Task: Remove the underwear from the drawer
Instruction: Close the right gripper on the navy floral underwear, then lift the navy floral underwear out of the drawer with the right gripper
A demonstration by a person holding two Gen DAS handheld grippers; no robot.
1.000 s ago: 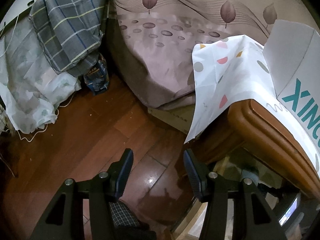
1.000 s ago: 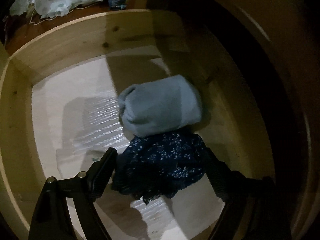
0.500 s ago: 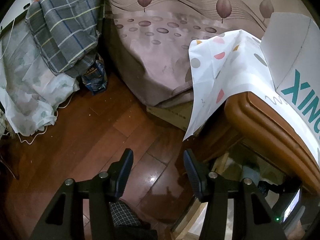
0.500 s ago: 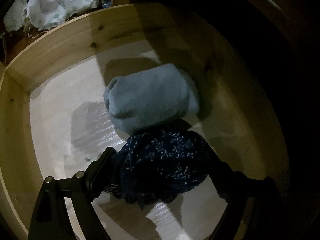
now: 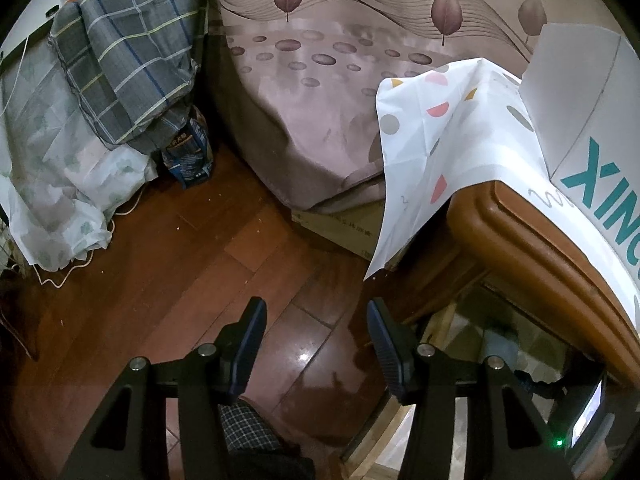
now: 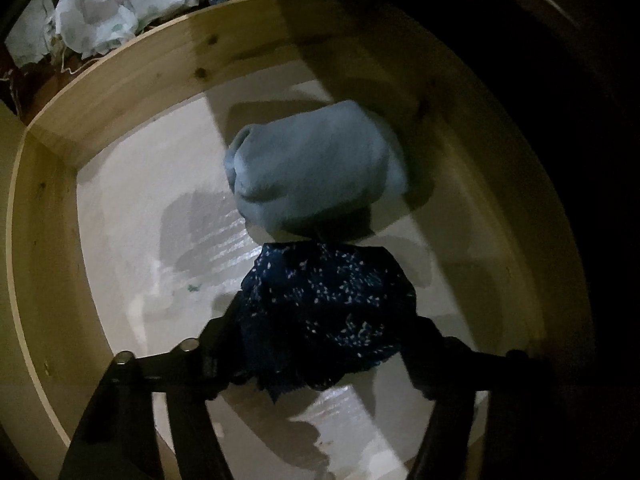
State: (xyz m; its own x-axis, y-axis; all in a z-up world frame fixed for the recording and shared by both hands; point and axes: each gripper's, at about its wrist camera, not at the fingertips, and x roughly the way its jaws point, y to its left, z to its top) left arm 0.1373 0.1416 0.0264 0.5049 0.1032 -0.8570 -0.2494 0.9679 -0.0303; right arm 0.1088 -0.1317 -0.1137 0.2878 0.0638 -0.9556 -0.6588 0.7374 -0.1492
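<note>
The left wrist camera looks steeply down past its tool (image 5: 316,344) onto the wooden floor (image 5: 168,264), with the bed (image 5: 320,120) beyond and the nightstand (image 5: 532,256) at right. The right wrist camera looks almost straight down, close into the open drawer (image 6: 120,92). Both views share the white bundle of cloth (image 5: 60,184) (image 6: 108,4) on the floor.
</note>
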